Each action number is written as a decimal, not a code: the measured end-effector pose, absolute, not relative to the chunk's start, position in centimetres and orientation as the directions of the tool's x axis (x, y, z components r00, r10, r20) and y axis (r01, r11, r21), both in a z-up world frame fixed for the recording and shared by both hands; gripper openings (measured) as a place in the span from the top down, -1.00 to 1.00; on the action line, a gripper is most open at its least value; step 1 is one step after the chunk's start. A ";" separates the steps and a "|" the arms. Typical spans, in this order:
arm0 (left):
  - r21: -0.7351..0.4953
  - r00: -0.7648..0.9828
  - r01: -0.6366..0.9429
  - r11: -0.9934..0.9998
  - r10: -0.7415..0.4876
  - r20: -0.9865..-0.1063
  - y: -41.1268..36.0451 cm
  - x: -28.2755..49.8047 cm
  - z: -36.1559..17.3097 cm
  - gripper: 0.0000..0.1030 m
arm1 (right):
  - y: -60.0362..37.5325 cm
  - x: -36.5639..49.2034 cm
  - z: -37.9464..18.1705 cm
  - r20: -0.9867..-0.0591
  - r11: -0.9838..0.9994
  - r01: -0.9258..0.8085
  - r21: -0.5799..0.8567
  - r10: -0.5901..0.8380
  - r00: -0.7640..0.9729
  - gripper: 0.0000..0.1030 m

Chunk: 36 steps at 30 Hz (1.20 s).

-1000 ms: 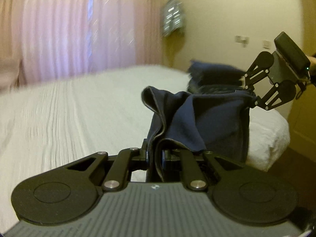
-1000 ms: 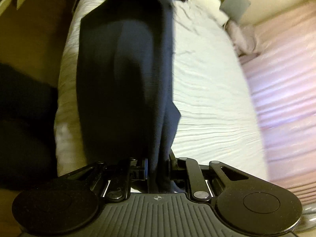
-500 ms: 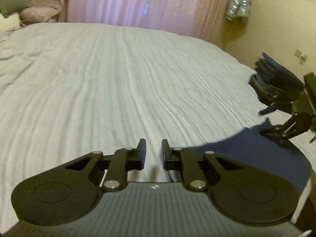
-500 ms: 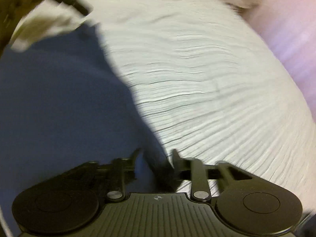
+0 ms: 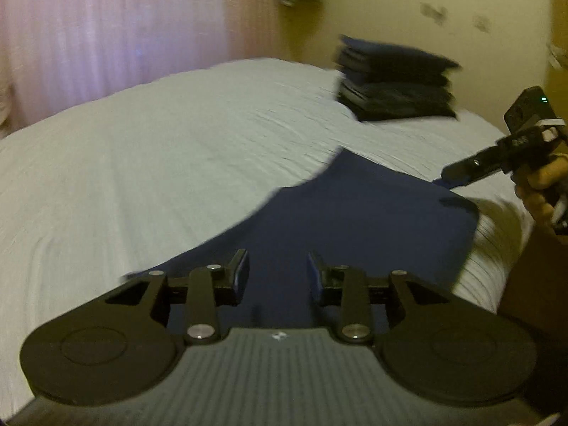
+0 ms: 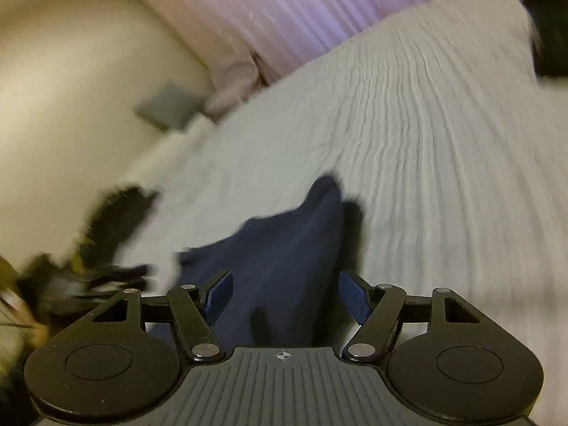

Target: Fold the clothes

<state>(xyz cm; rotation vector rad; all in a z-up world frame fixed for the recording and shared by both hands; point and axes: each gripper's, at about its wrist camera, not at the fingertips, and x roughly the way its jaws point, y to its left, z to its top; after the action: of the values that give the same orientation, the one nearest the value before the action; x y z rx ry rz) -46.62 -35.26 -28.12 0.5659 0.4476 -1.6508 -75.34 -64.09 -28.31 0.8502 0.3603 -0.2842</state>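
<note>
Lying near bed (image 5: 177,149) edge, navy garment (image 5: 355,220), both claws just opened, empty

Wide bare bedspread (image 5: 177,149) to your left and ahead, open for passing. Far right: stack of folded dark clothes (image 5: 396,81) blocks. Navy garment (image 5: 355,220) lies flat, near right edge.

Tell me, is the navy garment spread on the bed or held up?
Spread: the navy garment lies flat on the bed, no pads gripping it.
</note>
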 end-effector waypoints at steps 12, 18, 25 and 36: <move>0.092 -0.112 0.960 -0.264 -0.665 -0.738 -38.2 -49.1 -30.7 0.41 | -56.8 -80.8 -28.0 -0.363 0.559 0.334 0.759 -0.063 0.930 -0.34; 0.090 -0.146 0.952 -0.293 -0.692 -0.707 -40.4 -50.3 -28.7 0.43 | -58.8 -82.4 -28.4 -0.318 0.542 0.322 0.776 -0.105 0.942 -0.34; 0.075 -0.222 0.922 -0.381 -0.676 -0.703 -46.5 -53.5 -28.1 0.43 | -62.4 -81.2 -28.6 -0.301 0.559 0.333 0.760 -0.150 0.942 -0.34; 0.087 -0.135 0.919 -0.385 -0.513 -0.848 -56.7 -55.1 -32.2 0.44 | -62.1 -78.5 -31.0 -0.311 0.601 0.343 0.722 -0.161 0.937 -0.34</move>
<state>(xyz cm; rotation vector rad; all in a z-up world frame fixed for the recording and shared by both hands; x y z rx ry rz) -55.09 -56.73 -32.19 1.0303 0.5757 -1.7276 -78.54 -62.11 -31.03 0.8801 0.2230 -0.2950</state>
